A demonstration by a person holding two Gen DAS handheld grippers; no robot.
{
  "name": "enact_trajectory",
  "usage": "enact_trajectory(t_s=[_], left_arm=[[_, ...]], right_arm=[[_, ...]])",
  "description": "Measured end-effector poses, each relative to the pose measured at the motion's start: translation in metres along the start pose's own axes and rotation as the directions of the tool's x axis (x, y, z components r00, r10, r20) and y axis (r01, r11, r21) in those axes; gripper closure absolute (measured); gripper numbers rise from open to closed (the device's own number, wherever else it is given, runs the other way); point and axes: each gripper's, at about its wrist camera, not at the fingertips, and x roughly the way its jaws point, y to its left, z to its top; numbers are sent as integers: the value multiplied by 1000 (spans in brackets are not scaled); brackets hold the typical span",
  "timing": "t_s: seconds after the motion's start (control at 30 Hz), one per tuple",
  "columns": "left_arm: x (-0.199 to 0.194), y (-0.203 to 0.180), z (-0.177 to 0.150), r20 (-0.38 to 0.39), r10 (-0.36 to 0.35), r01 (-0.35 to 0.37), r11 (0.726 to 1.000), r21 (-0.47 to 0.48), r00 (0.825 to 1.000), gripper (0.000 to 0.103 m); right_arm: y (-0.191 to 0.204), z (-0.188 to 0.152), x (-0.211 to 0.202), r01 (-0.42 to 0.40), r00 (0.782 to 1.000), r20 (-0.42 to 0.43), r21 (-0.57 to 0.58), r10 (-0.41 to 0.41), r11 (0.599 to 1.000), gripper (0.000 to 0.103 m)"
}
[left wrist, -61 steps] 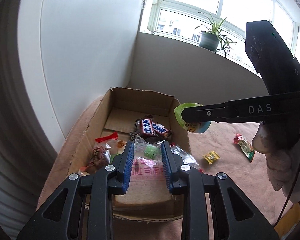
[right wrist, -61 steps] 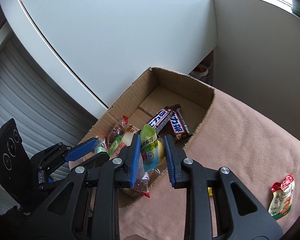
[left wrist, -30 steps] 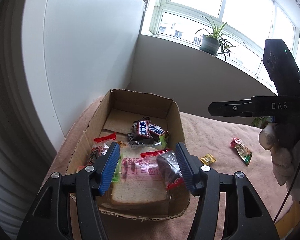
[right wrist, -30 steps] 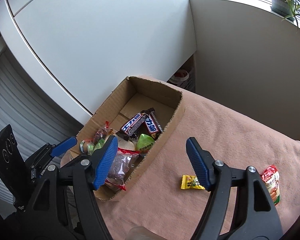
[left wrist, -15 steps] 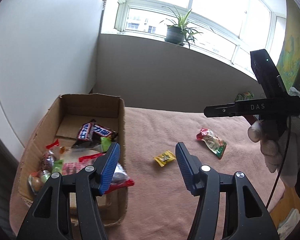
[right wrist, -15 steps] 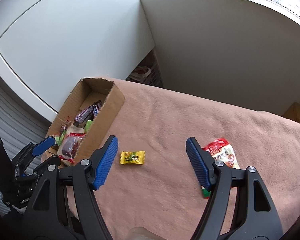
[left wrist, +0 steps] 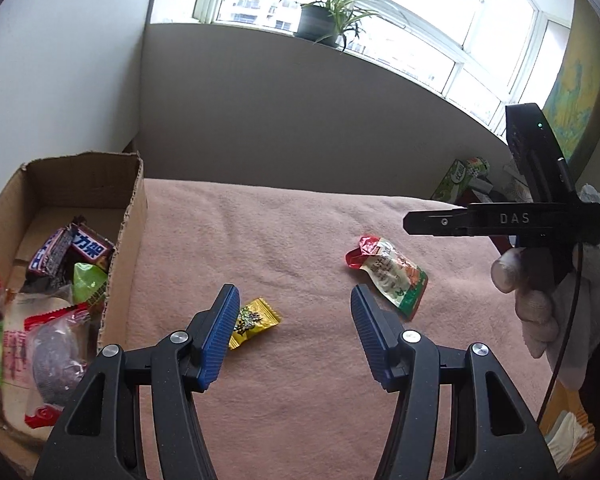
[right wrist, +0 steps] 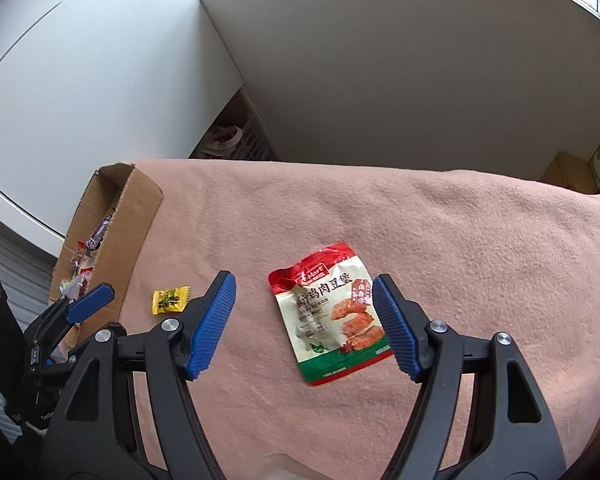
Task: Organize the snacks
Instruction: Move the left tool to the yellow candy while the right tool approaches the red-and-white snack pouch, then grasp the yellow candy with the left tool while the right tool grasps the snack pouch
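Note:
A cardboard box [left wrist: 134, 216] at the left of the pink blanket holds several snacks, among them chocolate bars [left wrist: 72, 250] and a bread pack [left wrist: 20, 320]. The box also shows in the right wrist view [right wrist: 140, 208]. A small yellow candy [left wrist: 256, 320] lies on the blanket just beyond my left gripper [left wrist: 294, 312], which is open and empty. A red-white-green snack pouch [right wrist: 330, 316] lies flat between the open fingers of my right gripper [right wrist: 304, 300], which is empty. The pouch [left wrist: 388, 274] and the candy [right wrist: 170, 300] show in both views.
The pink blanket [right wrist: 460, 240] covers the table. The right hand's gripper body [left wrist: 540, 216] hangs over the table's right end. A potted plant [left wrist: 320, 20] stands on the windowsill. Boxes [left wrist: 462, 176] and a basket [right wrist: 236, 140] sit beyond the table's edges.
Both grippers let go of their snacks into the box, opened, and swung right away from it. The left now faces the yellow candy; the right is over the pouch.

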Motion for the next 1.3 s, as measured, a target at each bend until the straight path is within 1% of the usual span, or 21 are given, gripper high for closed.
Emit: enact_trajectory(t_s=[0.2, 0.37, 0.6, 0.7, 0.8, 0.9, 1.0, 1.07, 1.17, 1.3], left_arm=[[31, 12, 4, -66, 30, -34, 997, -71, 997, 46], [50, 17, 11, -105, 62, -74, 990, -117, 992, 46], [70, 21, 10, -152, 54, -77, 986, -146, 987, 46], [76, 16, 9, -175, 29, -54, 989, -136, 984, 46], [74, 11, 5, -181, 31, -52, 992, -113, 983, 46], [71, 5, -1, -190, 44, -56, 997, -59, 981, 46], [69, -3, -6, -194, 66, -70, 998, -10, 979, 46], [69, -7, -8, -186, 99, -97, 995, 20, 977, 46], [72, -8, -7, -175, 126, -125, 992, 19, 976, 46], [77, -8, -6, -159, 164, -161, 986, 28, 974, 46]], right_arm=[[-22, 0, 19, -9, 999, -33, 44, 11, 999, 30], [-27, -1, 30, -18, 999, -47, 53, 21, 998, 30], [-33, 2, 38, -29, 998, -52, 62, 32, 998, 30], [-36, 3, 42, -28, 998, -57, 69, 32, 997, 30], [-36, 3, 45, -29, 997, -67, 59, 33, 998, 30], [-35, 3, 47, -28, 997, -74, 47, 31, 999, 30], [-33, 2, 47, -34, 996, -79, 39, 37, 999, 30], [-27, 1, 48, -33, 996, -86, 22, 35, 999, 30], [-15, 0, 52, -27, 994, -110, -19, 25, 999, 30], [3, -6, 55, 40, 990, -126, -123, -56, 992, 30]])
